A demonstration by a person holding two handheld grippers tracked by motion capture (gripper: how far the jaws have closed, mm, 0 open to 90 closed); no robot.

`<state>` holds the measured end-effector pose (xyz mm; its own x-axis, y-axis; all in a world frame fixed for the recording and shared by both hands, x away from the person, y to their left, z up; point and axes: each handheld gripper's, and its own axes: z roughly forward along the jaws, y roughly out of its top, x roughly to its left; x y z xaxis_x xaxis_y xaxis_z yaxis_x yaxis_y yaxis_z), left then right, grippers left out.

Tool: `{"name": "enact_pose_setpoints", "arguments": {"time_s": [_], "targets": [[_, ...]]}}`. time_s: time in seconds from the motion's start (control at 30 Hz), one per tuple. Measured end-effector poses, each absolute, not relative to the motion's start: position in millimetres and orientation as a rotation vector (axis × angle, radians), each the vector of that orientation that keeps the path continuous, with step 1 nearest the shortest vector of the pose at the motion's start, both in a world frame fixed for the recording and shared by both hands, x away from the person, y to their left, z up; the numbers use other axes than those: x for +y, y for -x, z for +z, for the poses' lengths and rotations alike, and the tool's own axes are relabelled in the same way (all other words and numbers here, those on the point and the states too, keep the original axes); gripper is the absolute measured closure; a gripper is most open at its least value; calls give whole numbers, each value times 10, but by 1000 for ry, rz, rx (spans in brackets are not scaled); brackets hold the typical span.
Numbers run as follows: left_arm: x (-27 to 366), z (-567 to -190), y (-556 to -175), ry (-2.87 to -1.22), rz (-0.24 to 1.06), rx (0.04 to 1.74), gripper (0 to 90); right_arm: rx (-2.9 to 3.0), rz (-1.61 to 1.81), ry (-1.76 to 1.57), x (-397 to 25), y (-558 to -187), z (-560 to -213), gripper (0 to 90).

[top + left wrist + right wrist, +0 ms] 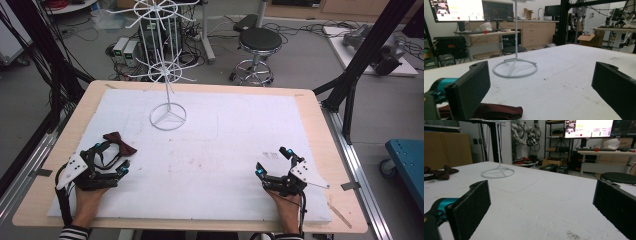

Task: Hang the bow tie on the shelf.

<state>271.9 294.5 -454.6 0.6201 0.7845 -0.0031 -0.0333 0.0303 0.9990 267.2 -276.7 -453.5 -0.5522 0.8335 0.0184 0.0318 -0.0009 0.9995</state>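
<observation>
high view: the bow tie [119, 142] lies on the white pad [225, 150] at about 9 o'clock from the pad's middle, near the pad's left edge. the left gripper [111, 159] sits at the bow tie's 6 o'clock, jaws spread apart, with the dark strap of the bow tie between them; whether a jaw touches the cloth cannot be told. the right gripper [273, 161] rests at about 4 o'clock, jaws also spread apart and holding nothing, well apart from the bow tie. the wire stand [168, 116] stands upright at 12 o'clock, near the far edge. the stretch of pad between the two grippers and out to the stand's ring base is bare. the wooden table [320, 130] frames the pad on all sides.

left gripper view shows dark red cloth just below the left jaw, and the ring base at 12 o'clock. right gripper view shows the bow tie at 10 o'clock, far off, with bare pad between the jaws.
</observation>
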Motion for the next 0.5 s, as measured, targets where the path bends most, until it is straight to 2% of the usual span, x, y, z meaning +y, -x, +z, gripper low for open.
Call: {"name": "enact_pose_setpoints", "arguments": {"time_s": [0.5], "targets": [[2946,-4543,-2720,-1413,713,687,24,1647,1616,-896,-2765,-2670,-4534,6]]}}
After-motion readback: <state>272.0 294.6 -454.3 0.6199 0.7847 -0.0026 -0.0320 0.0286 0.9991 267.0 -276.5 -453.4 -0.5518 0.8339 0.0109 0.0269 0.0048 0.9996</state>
